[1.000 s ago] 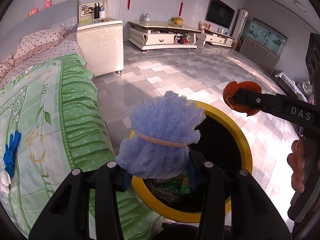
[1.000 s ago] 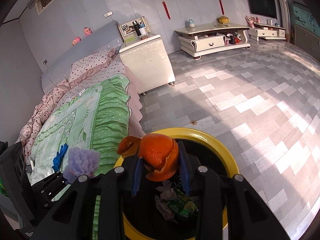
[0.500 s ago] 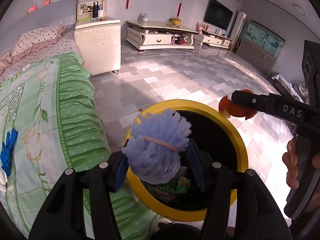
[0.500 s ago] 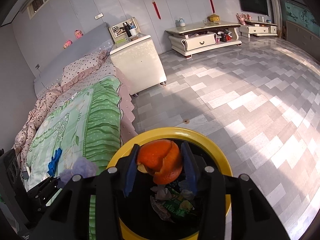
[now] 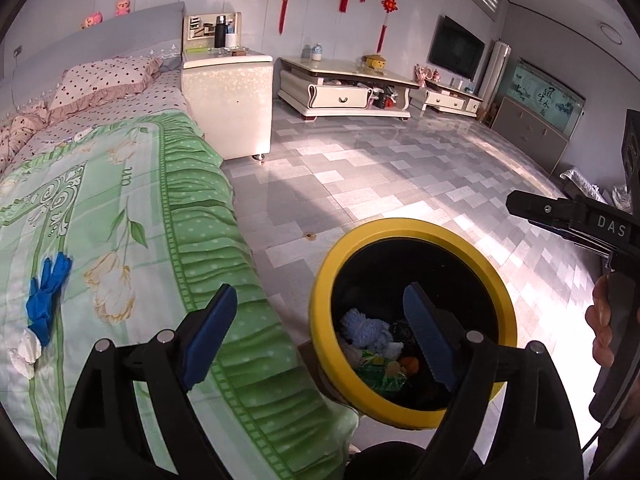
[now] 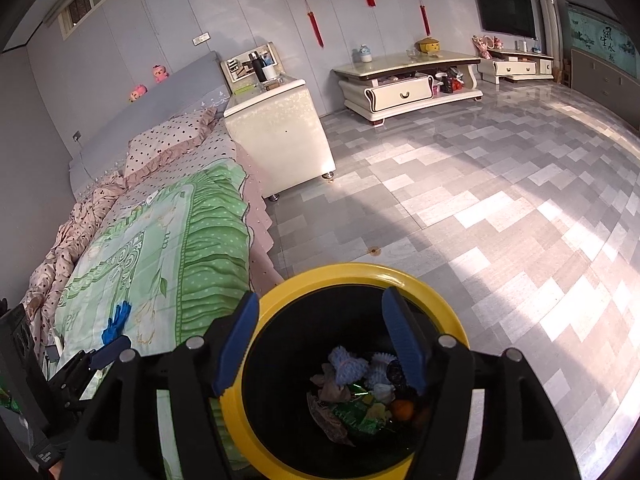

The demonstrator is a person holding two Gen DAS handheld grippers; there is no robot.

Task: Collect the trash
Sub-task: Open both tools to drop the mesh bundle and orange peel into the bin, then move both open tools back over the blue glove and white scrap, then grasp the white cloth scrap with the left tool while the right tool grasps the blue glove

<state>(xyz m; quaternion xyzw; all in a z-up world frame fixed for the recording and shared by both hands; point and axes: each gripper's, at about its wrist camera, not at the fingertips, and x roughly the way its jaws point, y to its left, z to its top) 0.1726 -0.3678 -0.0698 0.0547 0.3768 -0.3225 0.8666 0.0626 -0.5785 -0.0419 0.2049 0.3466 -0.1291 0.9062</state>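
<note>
Both claws are empty and spread wide. The left claw hangs over the near edge of the yellow-rimmed bin, one finger above the green bedspread and the other above the bin's mouth. The right claw is centred directly over the bin, its fingers well apart on either side of the opening.

Trash already in the bin: a blue foam puff, an orange peel, green wrappers and crumpled paper, all lying on the black bottom.

Trash apparently left: a blue glove and a white crumpled wad lie on the bedspread, well apart from the bin. Whether further items lie elsewhere on the bed or floor cannot be told.

Judgement: the task is partly done. The next cycle likely calls for a reach back to the bed for the glove and the wad.
</note>
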